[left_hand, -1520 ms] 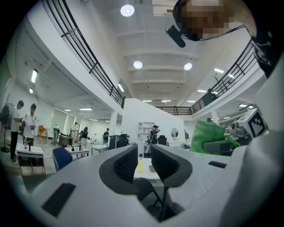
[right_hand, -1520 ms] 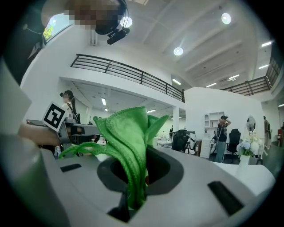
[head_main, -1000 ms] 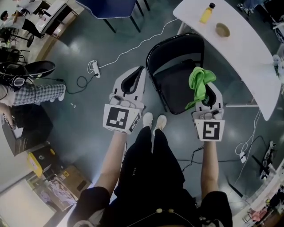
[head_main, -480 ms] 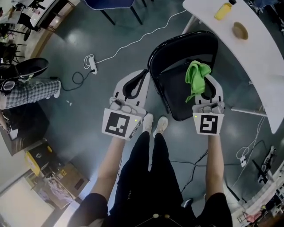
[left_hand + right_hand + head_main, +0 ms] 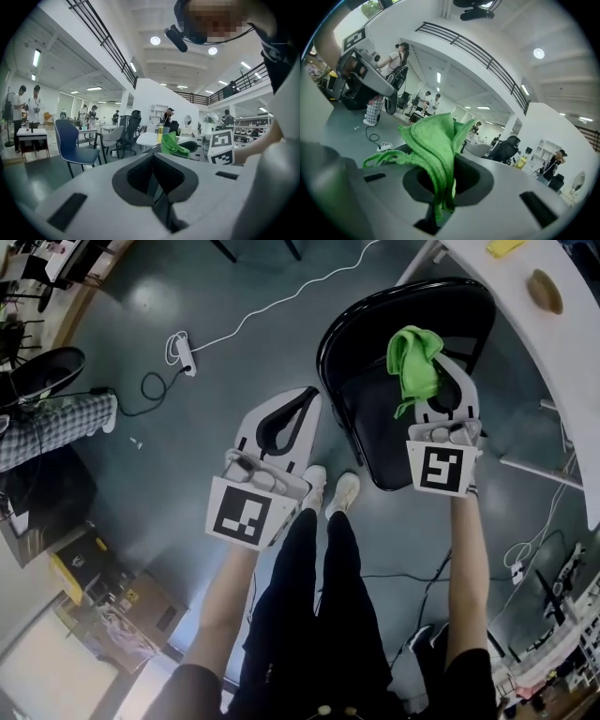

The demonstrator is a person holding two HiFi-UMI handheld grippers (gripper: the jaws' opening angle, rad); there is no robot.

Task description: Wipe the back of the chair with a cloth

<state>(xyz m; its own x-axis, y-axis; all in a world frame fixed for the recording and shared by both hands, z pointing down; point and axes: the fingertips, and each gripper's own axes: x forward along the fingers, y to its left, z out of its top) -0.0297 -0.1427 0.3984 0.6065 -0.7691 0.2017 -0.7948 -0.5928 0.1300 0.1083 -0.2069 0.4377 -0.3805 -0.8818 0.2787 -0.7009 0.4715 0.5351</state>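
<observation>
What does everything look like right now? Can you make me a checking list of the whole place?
Surface: shiny grey floor.
Job's things: black chair upright; green cloth bunched above it, contact unclear.
Clutter: brown bowl on the white table.
Grippers: right hand-held gripper shut on the green cloth; left hand-held gripper shut, empty.
Cables: white cable with power strip on the floor.
Surroundings: boxes at left; blue chair and people farther off.

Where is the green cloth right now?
Head view, right side: the green cloth is pinched in the right gripper, whose jaws are shut on it. It is bunched over the seat of the black folding chair, near its backrest.
</observation>
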